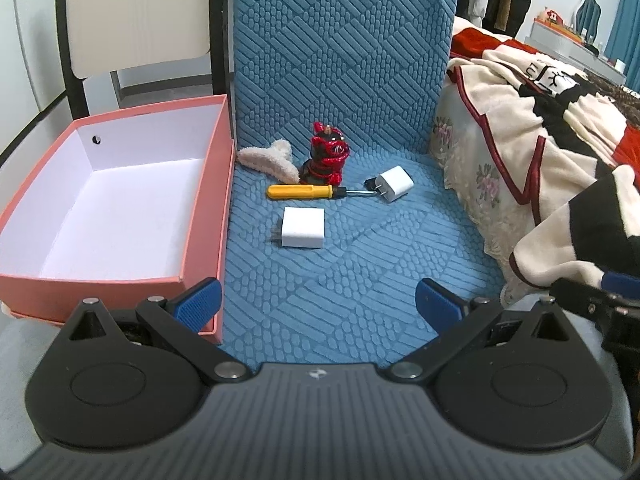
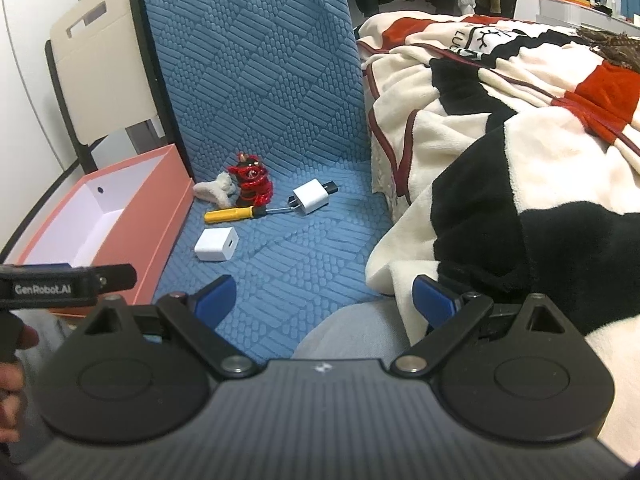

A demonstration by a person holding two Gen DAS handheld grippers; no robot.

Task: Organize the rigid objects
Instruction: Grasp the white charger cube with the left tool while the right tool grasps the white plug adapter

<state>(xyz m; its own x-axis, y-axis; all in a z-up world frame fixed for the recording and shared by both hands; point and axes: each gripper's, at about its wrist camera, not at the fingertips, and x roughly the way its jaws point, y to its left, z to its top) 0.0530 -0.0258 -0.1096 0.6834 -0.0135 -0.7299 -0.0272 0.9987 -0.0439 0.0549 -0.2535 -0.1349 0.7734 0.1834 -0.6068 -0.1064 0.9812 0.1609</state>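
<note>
The left gripper (image 1: 318, 300) hangs low over the front of a blue quilted chair seat (image 1: 360, 264), its blue-padded jaws spread wide with nothing between them. The right gripper (image 2: 324, 294) is likewise released, its jaws apart and empty, poised above the seat's front edge and a grey-clad knee (image 2: 352, 332), with a fold of cream, black and red fleece blanket (image 2: 500, 184) just beside its right finger. In the right wrist view the left gripper shows at the left edge, with a hand (image 2: 12, 356) below it. Ahead of both grippers, in the middle of the seat, lies a white square charger block (image 1: 303, 227) on its side. Beyond it a yellow-handled screwdriver (image 1: 306, 192) lies crosswise, its metal tip reaching the prongs of a second white plug adapter (image 1: 394, 184). Behind the screwdriver, near the chair's backrest, a glossy red and black figurine (image 1: 326, 154) stands upright, and a fuzzy cream hair claw clip (image 1: 272, 160) rests just beside it on the left. An open pink cardboard box with a white interior (image 1: 208, 184) sits against the seat's left edge, with nothing visible inside. A cream chair back (image 1: 136, 12) stands behind the box.
</note>
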